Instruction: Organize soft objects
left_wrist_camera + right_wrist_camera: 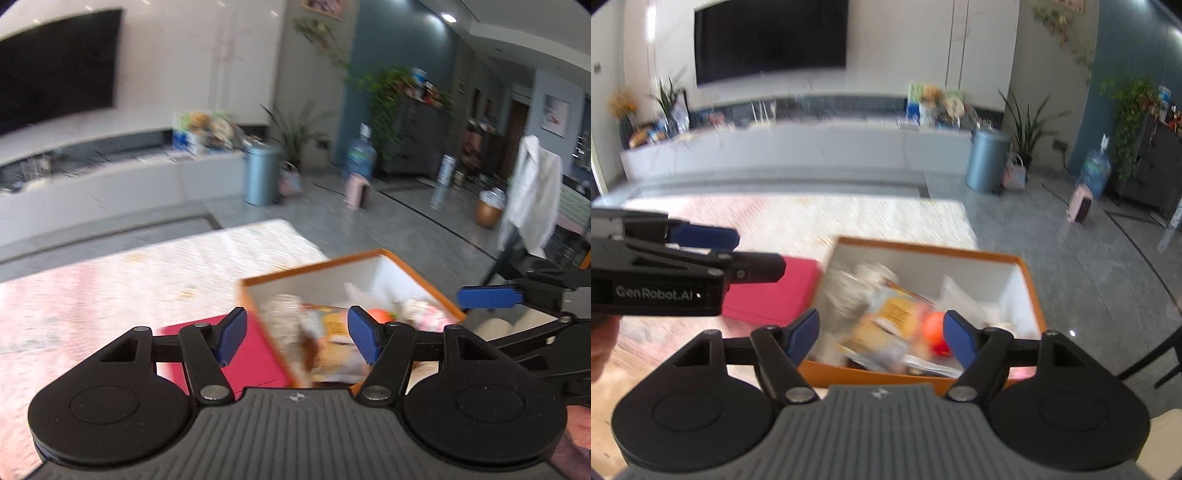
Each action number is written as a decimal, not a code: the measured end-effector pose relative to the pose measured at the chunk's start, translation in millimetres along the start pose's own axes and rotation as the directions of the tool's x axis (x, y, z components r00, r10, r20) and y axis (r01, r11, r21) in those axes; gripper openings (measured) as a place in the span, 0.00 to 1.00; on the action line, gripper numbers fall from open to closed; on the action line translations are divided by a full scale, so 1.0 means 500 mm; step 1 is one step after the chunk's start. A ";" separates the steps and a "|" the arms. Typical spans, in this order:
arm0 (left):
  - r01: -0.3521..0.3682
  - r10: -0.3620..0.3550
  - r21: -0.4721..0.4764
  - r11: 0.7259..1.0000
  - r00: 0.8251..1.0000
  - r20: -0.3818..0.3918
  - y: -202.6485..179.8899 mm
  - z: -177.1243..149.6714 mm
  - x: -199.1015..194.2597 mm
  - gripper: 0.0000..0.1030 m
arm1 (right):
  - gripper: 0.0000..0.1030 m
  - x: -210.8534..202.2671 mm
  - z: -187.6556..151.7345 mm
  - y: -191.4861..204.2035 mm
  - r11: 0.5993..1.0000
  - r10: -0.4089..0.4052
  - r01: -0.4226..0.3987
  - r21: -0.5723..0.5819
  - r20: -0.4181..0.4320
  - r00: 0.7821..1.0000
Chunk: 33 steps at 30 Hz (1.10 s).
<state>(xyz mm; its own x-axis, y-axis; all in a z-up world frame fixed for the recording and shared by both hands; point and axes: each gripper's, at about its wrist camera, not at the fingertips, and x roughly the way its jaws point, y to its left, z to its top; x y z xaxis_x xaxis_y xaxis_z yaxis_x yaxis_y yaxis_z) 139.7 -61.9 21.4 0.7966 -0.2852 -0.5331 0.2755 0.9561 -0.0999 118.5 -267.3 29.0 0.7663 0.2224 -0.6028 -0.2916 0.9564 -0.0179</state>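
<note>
An orange box (314, 267) with white inner walls stands on a pale patterned mat (129, 280). It holds blurred soft packets and wrappers (332, 332) and an orange ball (380, 315). My left gripper (297, 332) hovers open over the box's near left corner with nothing between its blue pads. A blue finger (487, 297) of the right gripper shows at the right edge. In the right wrist view my right gripper (881, 336) is open above the box (923, 247), and the ball (934, 326) lies below it. The left gripper's finger (705, 236) reaches in from the left.
A flat magenta case (772, 291) lies against the box's left side. Beyond the mat are a long grey TV console (812, 147), a blue bin (988, 160), a water jug on a pink stool (360, 166), and a white shirt on a chair (532, 199).
</note>
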 end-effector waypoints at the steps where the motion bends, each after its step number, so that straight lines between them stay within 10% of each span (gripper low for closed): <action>1: -0.024 0.024 0.000 1.000 0.999 0.027 0.007 -0.010 -0.020 0.70 | 0.75 -0.010 -0.005 0.016 1.000 -0.002 0.002 0.003 0.025 1.000; 18: -0.354 0.363 -0.080 0.932 0.915 0.179 0.073 -0.207 -0.150 0.63 | 0.86 -0.070 -0.174 0.219 0.982 -0.179 0.158 0.106 0.237 0.955; 24: -0.260 0.280 -0.130 0.957 0.945 0.167 0.088 -0.255 -0.144 0.64 | 0.94 -0.067 -0.229 0.232 0.969 -0.242 0.211 0.129 0.306 0.921; 33: -0.272 0.277 -0.104 0.957 0.960 0.047 0.080 -0.295 -0.105 0.74 | 0.94 -0.008 -0.267 0.185 0.950 -0.224 0.168 0.262 0.201 0.953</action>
<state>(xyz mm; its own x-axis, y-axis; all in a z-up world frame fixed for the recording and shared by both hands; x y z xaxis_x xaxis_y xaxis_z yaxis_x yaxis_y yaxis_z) 29.7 1.4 -78.6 0.8658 -0.0116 -0.5002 -0.0085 0.9992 -0.0379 11.9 -205.0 -76.6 0.9113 0.0356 -0.4102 0.0018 0.9959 0.0903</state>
